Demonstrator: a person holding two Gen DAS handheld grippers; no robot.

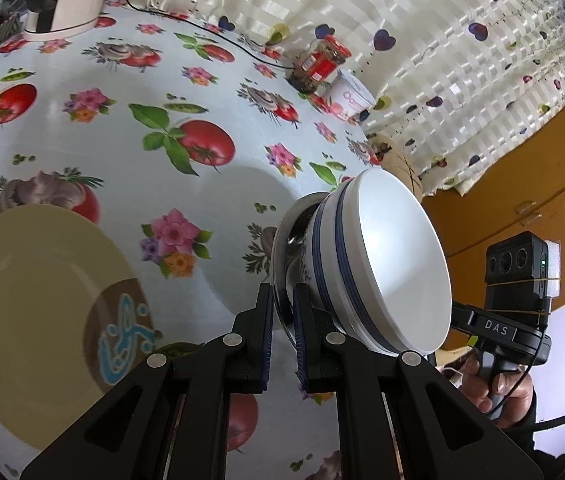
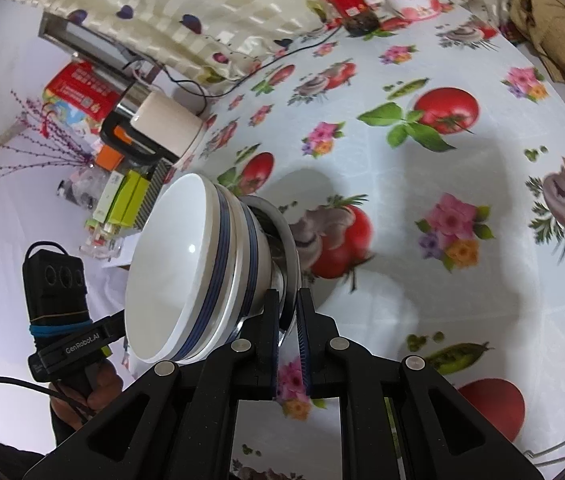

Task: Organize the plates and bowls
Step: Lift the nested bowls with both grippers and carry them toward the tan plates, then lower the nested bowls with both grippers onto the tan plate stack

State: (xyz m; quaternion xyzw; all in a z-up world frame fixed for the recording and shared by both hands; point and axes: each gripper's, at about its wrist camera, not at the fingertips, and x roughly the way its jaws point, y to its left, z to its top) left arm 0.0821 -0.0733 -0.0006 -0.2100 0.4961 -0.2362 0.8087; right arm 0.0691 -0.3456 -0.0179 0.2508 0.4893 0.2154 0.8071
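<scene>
Two nested white bowls with blue bands [image 1: 382, 260] sit on a steel plate [image 1: 280, 236], and the whole stack hangs tilted above the table. My left gripper [image 1: 283, 304] is shut on the steel plate's near rim. From the opposite side, my right gripper [image 2: 288, 304] is shut on the same plate's rim [image 2: 288, 252], with the bowls [image 2: 186, 272] to its left. A pale yellow plate with a brown and blue emblem [image 1: 34, 300] lies flat on the tablecloth at the lower left, apart from the stack.
A flowered tablecloth [image 2: 442, 168] covers the table. At its far edge stand a red-lidded jar [image 1: 318, 62], a yoghurt tub [image 1: 352, 94] and a cream kettle [image 2: 166, 128] with a black cable. A brown cloth [image 2: 550, 28] lies by the curtain. Boxes [image 2: 122, 200] crowd the kettle's side.
</scene>
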